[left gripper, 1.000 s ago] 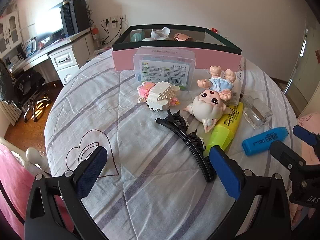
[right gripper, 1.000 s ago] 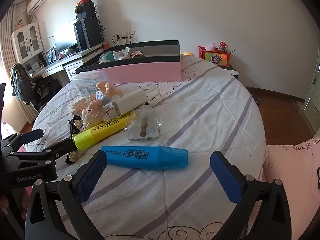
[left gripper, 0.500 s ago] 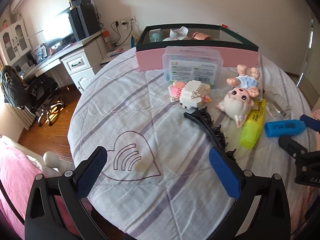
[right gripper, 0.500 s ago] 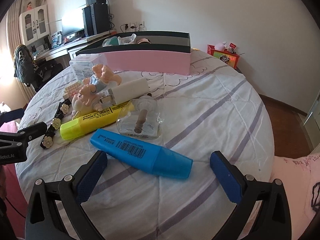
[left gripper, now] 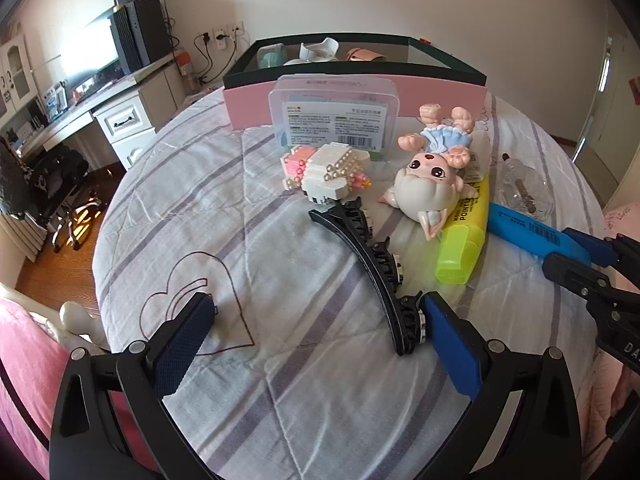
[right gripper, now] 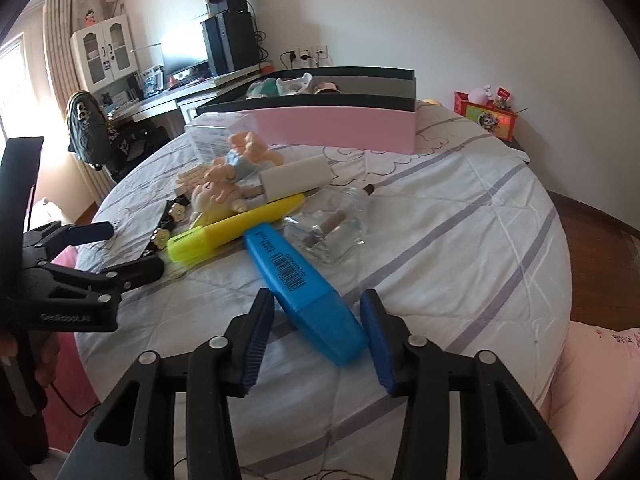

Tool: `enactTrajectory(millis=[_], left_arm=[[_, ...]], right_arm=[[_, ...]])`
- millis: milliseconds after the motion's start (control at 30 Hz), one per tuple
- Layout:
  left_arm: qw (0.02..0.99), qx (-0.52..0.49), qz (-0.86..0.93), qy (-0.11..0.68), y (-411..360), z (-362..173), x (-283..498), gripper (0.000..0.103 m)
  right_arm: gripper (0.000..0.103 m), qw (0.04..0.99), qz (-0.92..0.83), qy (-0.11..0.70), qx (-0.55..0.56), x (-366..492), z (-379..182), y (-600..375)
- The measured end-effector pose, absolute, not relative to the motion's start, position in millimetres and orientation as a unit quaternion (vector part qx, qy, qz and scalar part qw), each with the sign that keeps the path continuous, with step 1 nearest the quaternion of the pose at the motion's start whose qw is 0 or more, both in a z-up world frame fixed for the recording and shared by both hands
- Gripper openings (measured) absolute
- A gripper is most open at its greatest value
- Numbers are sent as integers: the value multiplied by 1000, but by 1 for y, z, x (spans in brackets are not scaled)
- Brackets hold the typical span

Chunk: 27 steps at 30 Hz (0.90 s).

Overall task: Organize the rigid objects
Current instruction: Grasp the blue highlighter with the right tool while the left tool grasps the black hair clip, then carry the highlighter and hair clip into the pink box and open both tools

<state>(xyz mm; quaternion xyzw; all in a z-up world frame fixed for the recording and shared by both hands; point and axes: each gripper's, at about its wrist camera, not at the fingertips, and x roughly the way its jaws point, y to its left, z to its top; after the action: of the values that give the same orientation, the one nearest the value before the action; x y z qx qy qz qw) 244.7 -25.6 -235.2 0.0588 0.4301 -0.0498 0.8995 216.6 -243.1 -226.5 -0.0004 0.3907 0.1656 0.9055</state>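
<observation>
The right gripper (right gripper: 318, 318) is closing its jaws around the blue highlighter (right gripper: 304, 288) lying on the bed, not yet pinching, presumably for the pink storage box (right gripper: 336, 128), while the left gripper (left gripper: 316, 320) gapes wide.

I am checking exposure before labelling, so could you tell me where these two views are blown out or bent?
Left wrist view: monitor glares white; fisheye bends the pink box. Right wrist view: window overexposed at left, corners vignetted; blue highlighter stays sharp.
</observation>
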Motion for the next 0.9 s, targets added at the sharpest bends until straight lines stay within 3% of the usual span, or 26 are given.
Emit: enactTrajectory(millis=[67,200,333,433,500,600,900], left_arm=[[900,61,-34,430,-19,-234,244,103],[904,47,-24,425,-8,-232,245,102],[906,49,-43,418,-17,-239,251,92],[910,57,-64,407,-27,-237,254,70],[909,63,-86,402,-34,-235,253,40],[911,78,-102,393,-43,-234,247,18],[924,62,-109,360,-33,-204,227,18]], right_arm=[[31,900,189,393,5,213,-225,-237],[31,898,205,389,1,218,-228,-224],[31,900,203,385,-4,230,-232,-216],[30,905,196,378,-21,233,-234,-209],[28,908,190,374,-23,233,-234,-208],[26,910,188,369,-18,228,-234,-209],[26,921,196,337,9,208,-214,-214]])
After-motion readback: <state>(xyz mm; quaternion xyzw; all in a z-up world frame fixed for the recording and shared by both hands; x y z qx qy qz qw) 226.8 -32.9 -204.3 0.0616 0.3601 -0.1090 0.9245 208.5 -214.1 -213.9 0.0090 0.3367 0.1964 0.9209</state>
